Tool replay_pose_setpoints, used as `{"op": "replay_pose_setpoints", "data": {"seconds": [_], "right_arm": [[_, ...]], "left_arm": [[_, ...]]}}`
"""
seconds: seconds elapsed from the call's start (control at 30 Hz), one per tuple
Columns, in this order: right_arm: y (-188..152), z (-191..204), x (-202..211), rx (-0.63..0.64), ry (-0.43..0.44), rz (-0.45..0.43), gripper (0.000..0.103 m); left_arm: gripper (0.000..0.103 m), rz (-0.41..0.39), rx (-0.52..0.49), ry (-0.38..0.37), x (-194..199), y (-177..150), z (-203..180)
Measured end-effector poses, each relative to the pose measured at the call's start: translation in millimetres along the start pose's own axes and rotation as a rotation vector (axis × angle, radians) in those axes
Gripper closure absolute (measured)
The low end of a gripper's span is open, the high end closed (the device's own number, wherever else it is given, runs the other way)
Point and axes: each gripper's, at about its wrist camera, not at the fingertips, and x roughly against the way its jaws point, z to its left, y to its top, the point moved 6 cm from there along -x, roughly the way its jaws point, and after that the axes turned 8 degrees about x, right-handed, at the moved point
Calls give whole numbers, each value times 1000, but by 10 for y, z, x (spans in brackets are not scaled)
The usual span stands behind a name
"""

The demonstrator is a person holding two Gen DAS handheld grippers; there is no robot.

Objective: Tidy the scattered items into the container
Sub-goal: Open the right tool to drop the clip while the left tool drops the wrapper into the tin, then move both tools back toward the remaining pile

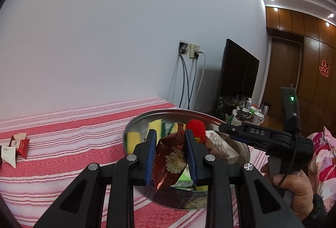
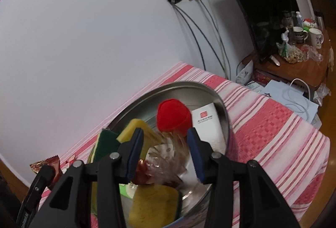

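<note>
A round steel bowl (image 1: 134, 123) stands on the red-striped cloth. It holds yellow-green sponges (image 2: 154, 206), a red plush ball (image 2: 173, 115), a white box (image 2: 206, 121) and packets. My left gripper (image 1: 171, 156) is shut on a brown foil packet (image 1: 170, 161) with a flower print, held over the bowl. My right gripper (image 2: 164, 154) is open above the bowl (image 2: 222, 106), over a blurred clear-wrapped packet (image 2: 163, 158). The right gripper also shows in the left wrist view (image 1: 262, 135), at the bowl's right rim. The packet shows at the lower left of the right wrist view (image 2: 45, 164).
Two small snack packets, one red (image 1: 22, 145) and one white (image 1: 9, 153), lie on the cloth at the far left. A wooden side table (image 2: 298, 64) with mugs and a dark TV (image 1: 237, 74) stand beyond the cloth's right end. Cables hang from a wall socket (image 1: 193, 50).
</note>
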Motion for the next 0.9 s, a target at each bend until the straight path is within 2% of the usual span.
{"op": "replay_pose_setpoints", "data": {"seconds": [0.03, 0.07, 0.1, 0.17, 0.47, 0.5, 0.53, 0.57, 0.63, 0.77, 0.9], "right_arm": [[7, -9, -1, 5, -2, 4, 57], [14, -10, 2, 8, 4, 7, 51], [16, -10, 18, 3, 8, 5, 37], [25, -28, 91, -28, 21, -31, 32], [84, -128, 324, -105, 45, -110, 29], [87, -126, 326, -106, 45, -109, 29], [87, -117, 324, -107, 48, -106, 29], [82, -109, 320, -108, 52, -103, 29], [67, -101, 318, -111, 55, -99, 29], [45, -99, 309, -113, 50, -92, 28], [32, -99, 297, -127, 53, -92, 27]], "left_arm": [[74, 2, -4, -2, -10, -5, -20], [74, 4, -7, -3, -21, -10, -36], [74, 5, -8, -3, -31, -15, -47], [74, 8, -10, -7, -47, -14, -68], [72, 34, -80, -20, -328, 93, -312], [67, 40, -90, -20, -376, 91, -342], [50, 50, -96, -23, -425, 83, -369], [27, 57, -97, -24, -469, 76, -385], [7, 43, -87, -10, -507, 79, -384], [6, 46, -62, -8, -522, 65, -329], [6, 40, -40, 41, -488, 65, -195]]}}
